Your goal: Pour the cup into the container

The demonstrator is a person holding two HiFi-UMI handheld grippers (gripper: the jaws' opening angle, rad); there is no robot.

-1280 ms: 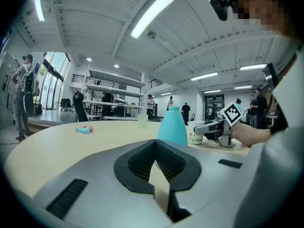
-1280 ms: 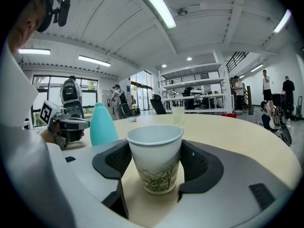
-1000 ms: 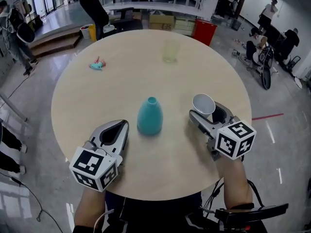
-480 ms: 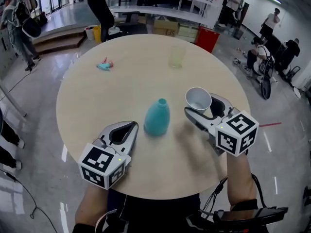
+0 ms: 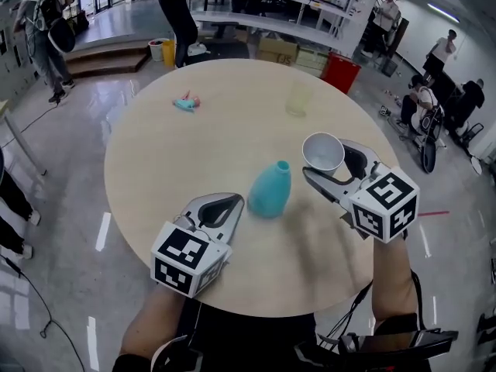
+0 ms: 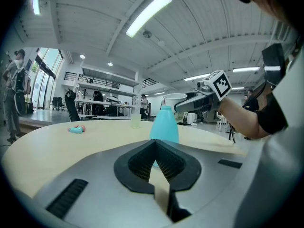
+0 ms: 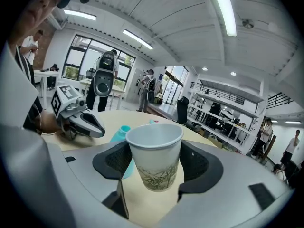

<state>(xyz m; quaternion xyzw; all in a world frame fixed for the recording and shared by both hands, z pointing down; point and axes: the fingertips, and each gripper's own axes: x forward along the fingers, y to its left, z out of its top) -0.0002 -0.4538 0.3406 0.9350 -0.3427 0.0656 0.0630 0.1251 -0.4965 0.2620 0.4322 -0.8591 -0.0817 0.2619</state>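
White paper cup point(image 7: 154, 156) with a grass print stands upright, clamped between the ribbed black pads of the right gripper point(image 5: 325, 163), higher than the smooth teal narrow-necked container point(image 5: 270, 192) just beside it. The left gripper point(image 5: 235, 200), tips together and empty, is near the container over the round pale wooden surface point(image 5: 170, 153).

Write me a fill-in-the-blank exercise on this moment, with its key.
The right gripper holds the cup ____, not tipped.
The left gripper has its jaws ____, with nothing in them.
The teal bottle stands on the table ____ the two grippers.
Missing words: upright; shut; between.
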